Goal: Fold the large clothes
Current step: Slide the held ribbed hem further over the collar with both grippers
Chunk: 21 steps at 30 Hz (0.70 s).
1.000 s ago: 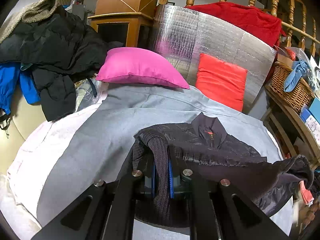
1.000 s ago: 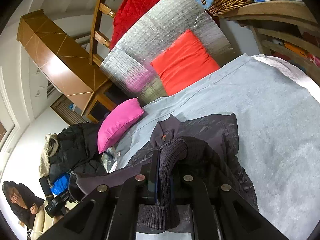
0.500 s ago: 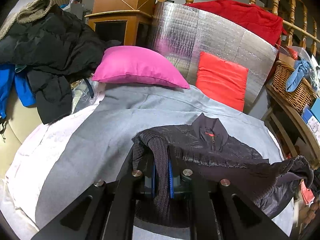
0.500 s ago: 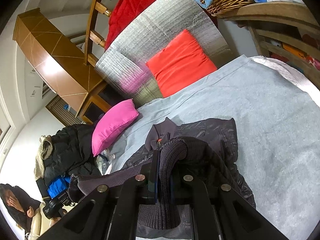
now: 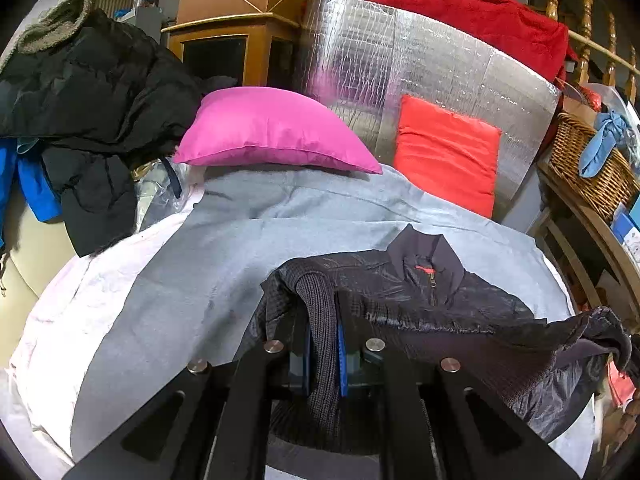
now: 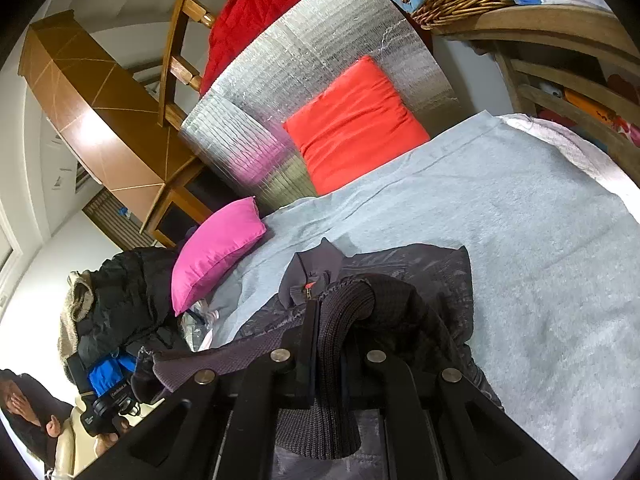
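The left gripper [image 5: 323, 354] is clamped tight on a ribbed knit cuff of the dark jacket [image 5: 436, 304], the fabric bunched between its blue-edged pads and hanging down over the near side. In the left wrist view the jacket lies spread on the grey blanket [image 5: 192, 280] that covers the bed, its stand-up collar and zip pointing to the far side, and one sleeve stretched off to the right edge of the picture, lifted off the blanket. Beyond it a pink pillow [image 5: 272, 132] rests at the far end of the blanket, with an orange cushion [image 5: 448, 152] to its right leaning on a silver foil panel [image 5: 400, 72]. A pile of black coats [image 5: 92, 96] sits at the far left, and a wicker basket [image 5: 588, 160] stands on a shelf at the right. In the right wrist view the right gripper [image 6: 328, 360] is likewise closed fast on a thick ribbed knit cuff of the same jacket [image 6: 420, 276], which rises over its fingers in a hump. The jacket's body lies on the blanket [image 6: 540, 280] just past the gripper, collar toward the pink pillow [image 6: 216, 248], while a sleeve runs taut to the left.
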Motion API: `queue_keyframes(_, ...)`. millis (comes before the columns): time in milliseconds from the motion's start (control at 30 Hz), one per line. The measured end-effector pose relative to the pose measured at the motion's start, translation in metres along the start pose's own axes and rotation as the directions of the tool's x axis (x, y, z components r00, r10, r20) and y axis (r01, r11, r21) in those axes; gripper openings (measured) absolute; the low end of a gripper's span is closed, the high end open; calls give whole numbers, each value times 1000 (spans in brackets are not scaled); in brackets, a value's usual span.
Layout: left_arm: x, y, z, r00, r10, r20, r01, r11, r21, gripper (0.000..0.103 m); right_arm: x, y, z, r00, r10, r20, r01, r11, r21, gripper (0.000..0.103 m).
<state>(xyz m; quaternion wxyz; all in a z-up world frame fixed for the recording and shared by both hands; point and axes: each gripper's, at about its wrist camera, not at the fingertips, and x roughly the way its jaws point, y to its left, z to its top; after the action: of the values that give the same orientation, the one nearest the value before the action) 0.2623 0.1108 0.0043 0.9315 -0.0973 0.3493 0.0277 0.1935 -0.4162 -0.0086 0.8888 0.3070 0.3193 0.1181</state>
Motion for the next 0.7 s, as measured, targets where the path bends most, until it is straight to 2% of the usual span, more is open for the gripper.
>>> queue_keyframes(700,40,-4,6,999,22,-38,-21,999,25,11,32,-10,12,999,-29,-30,28,999,-19,8)
